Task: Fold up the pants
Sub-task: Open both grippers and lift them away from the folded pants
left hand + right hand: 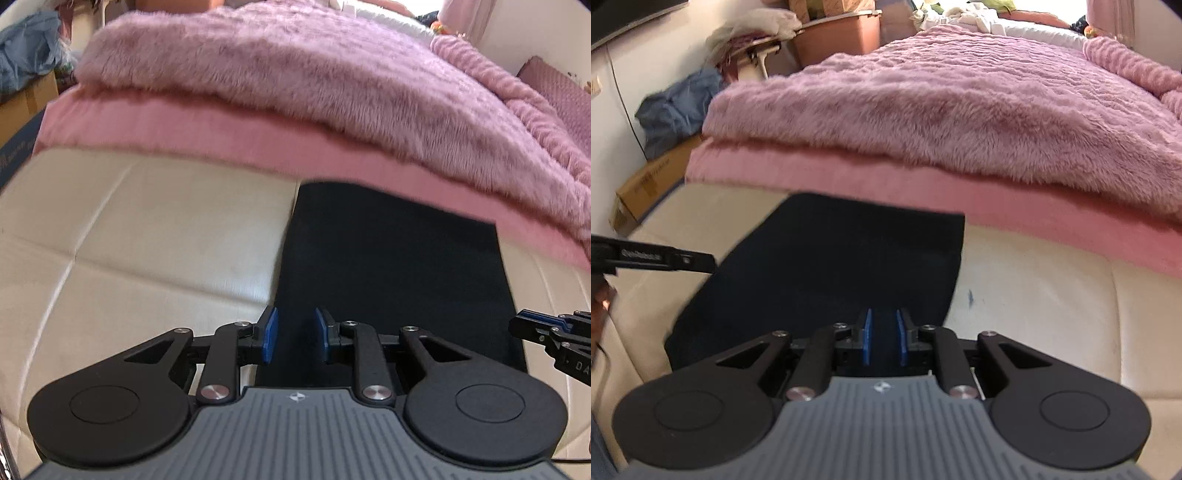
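The black pants (391,258) lie flat as a folded strip on a cream leather bench (147,229); they also show in the right wrist view (842,266). My left gripper (294,334) is open, its blue pads (271,334) straddling the strip's near left edge, nothing held. My right gripper (884,338) has its pads a narrow gap apart over the near right edge of the pants; no cloth is seen pinched. The right gripper shows at the far right of the left wrist view (546,332), and the left one at the left of the right wrist view (665,258).
A bed with a pink sheet (221,136) and a furry pink blanket (942,110) runs along the bench's far side. A cardboard box (646,184), blue clothes (676,110) and a storage bin (842,37) stand at the left.
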`<state>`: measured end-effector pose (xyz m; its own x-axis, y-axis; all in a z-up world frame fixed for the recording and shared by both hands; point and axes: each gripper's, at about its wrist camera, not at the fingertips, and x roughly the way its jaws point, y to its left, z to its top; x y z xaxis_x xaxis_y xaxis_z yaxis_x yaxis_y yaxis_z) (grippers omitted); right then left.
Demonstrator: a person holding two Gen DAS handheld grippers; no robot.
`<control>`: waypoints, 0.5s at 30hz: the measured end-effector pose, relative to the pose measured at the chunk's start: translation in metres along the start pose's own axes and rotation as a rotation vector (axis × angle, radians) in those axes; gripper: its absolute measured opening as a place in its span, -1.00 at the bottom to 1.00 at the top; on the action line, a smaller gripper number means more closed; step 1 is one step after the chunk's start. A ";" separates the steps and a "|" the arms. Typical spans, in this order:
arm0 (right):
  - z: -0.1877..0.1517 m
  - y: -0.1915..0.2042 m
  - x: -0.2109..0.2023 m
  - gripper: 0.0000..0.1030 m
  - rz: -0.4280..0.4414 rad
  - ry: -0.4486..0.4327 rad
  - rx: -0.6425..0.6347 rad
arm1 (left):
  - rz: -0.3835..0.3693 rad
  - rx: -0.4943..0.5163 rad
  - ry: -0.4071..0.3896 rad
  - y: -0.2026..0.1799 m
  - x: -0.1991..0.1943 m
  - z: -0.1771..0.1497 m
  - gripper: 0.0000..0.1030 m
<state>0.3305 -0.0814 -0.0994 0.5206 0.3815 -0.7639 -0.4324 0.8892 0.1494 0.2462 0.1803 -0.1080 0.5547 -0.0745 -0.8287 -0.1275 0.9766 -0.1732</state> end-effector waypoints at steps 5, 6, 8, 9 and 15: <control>-0.008 -0.007 0.013 -0.80 0.003 0.061 0.036 | 0.008 -0.013 0.029 0.004 0.009 -0.009 -0.44; -0.007 -0.008 0.013 -0.80 0.005 0.066 0.038 | 0.010 -0.013 0.031 0.003 0.008 -0.009 -0.44; -0.004 -0.006 0.011 -0.79 0.004 0.076 0.032 | 0.017 -0.007 0.024 0.001 0.003 -0.007 -0.44; -0.001 -0.005 0.007 -0.77 0.003 0.071 0.028 | 0.016 -0.002 0.012 0.000 -0.001 -0.007 -0.44; 0.012 0.001 -0.038 -0.33 0.011 -0.039 0.022 | 0.021 0.081 -0.180 -0.028 -0.062 -0.005 -0.39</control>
<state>0.3193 -0.0916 -0.0624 0.5444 0.4008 -0.7369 -0.4220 0.8901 0.1723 0.2117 0.1566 -0.0545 0.6914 -0.0235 -0.7221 -0.0783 0.9911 -0.1073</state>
